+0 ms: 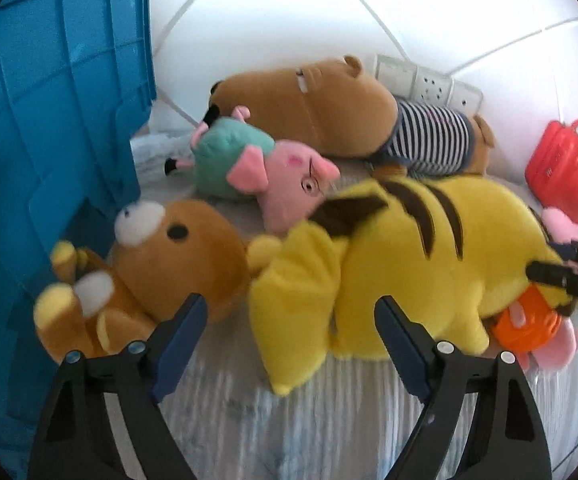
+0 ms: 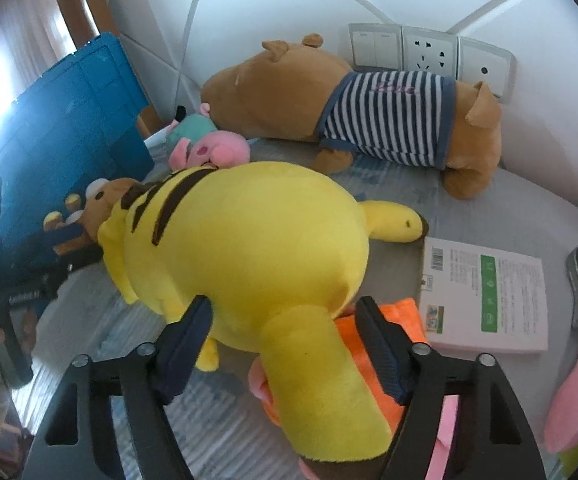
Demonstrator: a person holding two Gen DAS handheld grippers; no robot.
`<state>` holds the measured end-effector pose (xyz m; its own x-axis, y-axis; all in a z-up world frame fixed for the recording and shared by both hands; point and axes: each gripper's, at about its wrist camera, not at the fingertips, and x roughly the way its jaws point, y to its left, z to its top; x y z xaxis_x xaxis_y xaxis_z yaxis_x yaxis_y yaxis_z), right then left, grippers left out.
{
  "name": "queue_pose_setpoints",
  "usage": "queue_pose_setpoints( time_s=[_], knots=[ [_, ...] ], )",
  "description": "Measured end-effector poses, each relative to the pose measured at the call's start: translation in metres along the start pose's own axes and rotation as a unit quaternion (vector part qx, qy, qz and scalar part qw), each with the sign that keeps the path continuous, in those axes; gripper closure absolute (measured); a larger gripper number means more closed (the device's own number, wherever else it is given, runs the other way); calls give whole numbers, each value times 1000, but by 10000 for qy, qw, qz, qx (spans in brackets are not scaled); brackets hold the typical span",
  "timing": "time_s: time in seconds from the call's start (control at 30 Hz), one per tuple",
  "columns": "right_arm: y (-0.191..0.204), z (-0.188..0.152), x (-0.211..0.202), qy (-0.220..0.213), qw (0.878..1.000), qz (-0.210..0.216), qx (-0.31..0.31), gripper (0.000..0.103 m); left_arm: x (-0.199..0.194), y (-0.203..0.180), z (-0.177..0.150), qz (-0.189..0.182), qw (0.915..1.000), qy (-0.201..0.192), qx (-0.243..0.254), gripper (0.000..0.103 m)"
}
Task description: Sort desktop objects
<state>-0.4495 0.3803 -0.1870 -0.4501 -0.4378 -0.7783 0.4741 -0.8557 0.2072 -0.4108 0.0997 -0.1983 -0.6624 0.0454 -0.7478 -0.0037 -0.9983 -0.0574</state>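
A big yellow plush with brown stripes point(image 1: 401, 264) lies face down on the grey cloth; it also shows in the right wrist view point(image 2: 249, 240). My left gripper point(image 1: 289, 312) is open in front of it, one finger by a small brown bear plush point(image 1: 161, 264). My right gripper point(image 2: 281, 312) is open, its jaws on either side of the yellow plush's tail end point(image 2: 321, 380); it shows at the right edge of the left wrist view point(image 1: 569, 276). An orange plush point(image 2: 385, 340) lies under the tail. A pink pig plush point(image 1: 273, 176) and a large brown plush in a striped shirt point(image 2: 369, 120) lie behind.
A blue plastic crate point(image 1: 57, 120) stands at the left, also in the right wrist view point(image 2: 73, 120). A red bag point(image 1: 569, 172) sits at the far right. A white box point(image 2: 485, 300) lies right of the orange plush. Wall sockets point(image 2: 429, 56) are behind.
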Motion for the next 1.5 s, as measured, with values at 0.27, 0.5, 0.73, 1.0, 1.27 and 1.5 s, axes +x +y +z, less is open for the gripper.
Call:
queue_pose_setpoints(
  time_s=[0.27, 0.5, 0.73, 1.0, 1.27, 1.5],
  knots=[
    [-5, 2, 12, 101, 9998, -24, 161, 18, 51, -13, 3, 227, 9976, 570, 331, 76],
    [0, 4, 11, -110, 9994, -69, 332, 53, 22, -25, 8, 167, 9996, 138, 176, 86],
    [25, 11, -21, -349, 9994, -12, 85, 59, -23, -37, 24, 100, 9991, -205, 368, 86],
    [47, 9, -78, -691, 9975, 99, -67, 62, -89, -36, 34, 77, 9979, -532, 348, 86],
    [89, 23, -144, -1188, 9920, 141, -400, 62, -183, -33, 44, 291, 9927, -1101, 395, 86],
    [162, 57, -197, -1645, 9796, 315, -1107, 62, -269, -5, 58, 776, 9866, -1422, 179, 86]
  ],
)
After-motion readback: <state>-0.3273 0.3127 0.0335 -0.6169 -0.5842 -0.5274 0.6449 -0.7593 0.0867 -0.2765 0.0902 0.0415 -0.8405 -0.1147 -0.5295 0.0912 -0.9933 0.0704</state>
